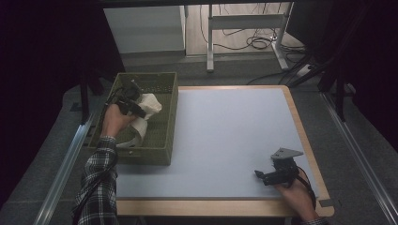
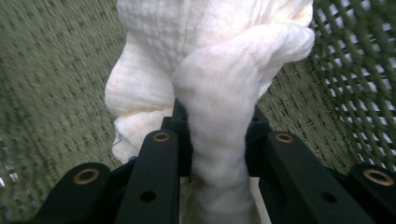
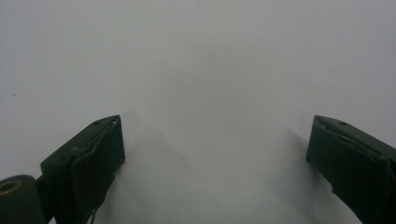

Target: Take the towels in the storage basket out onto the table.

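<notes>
A white cloth (image 1: 146, 108) hangs bunched inside a green woven basket (image 1: 166, 140) at the table's left edge. My left gripper (image 1: 141, 112) is shut on the cloth; in the left gripper view the cloth (image 2: 219, 93) is squeezed between the black jaws, with my left gripper (image 2: 217, 135) holding it above the basket floor (image 2: 51, 84). Near the table's front right corner, my right gripper (image 1: 259, 174) rests low over the mat. In the right gripper view my right gripper (image 3: 215, 149) is open, its jaws wide apart with nothing between them.
A pale blue mat (image 1: 225, 136) covers the wooden-edged table (image 1: 300, 126). Beyond the table stand a white cabinet (image 1: 145, 28) and a metal desk frame (image 1: 244, 23) with cables on the floor. Dark curtains close both sides.
</notes>
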`<state>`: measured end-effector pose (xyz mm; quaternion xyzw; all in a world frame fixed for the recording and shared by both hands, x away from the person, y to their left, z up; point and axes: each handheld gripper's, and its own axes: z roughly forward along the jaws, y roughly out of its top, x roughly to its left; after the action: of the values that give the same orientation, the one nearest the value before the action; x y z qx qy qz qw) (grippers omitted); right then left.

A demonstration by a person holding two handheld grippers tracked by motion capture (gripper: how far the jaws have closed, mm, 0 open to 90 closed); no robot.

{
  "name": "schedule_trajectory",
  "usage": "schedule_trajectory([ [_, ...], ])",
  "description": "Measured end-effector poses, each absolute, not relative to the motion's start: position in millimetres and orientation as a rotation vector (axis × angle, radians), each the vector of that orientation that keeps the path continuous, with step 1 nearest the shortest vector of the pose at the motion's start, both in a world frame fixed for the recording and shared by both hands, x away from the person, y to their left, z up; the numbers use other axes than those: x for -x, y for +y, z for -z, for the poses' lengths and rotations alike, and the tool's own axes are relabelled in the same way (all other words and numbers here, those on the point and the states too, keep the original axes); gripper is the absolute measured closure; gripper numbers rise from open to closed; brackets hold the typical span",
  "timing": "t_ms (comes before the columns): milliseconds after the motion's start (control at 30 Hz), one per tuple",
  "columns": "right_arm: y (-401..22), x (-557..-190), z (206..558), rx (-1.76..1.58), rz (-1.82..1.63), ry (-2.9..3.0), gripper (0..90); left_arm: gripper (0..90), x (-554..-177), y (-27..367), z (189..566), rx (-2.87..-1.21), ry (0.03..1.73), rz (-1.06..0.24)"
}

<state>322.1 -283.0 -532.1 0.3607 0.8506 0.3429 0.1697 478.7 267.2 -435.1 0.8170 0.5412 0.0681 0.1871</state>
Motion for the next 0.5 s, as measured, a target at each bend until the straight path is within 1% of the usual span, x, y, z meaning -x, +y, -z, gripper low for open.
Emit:
schedule_trajectory([
  [500, -282.9, -322.0, 532.2, -1.025, -0.974, 2.417, 4.4, 73.3, -458.4, 266.3, 397.2, -2.252, 1.411, -0.296],
])
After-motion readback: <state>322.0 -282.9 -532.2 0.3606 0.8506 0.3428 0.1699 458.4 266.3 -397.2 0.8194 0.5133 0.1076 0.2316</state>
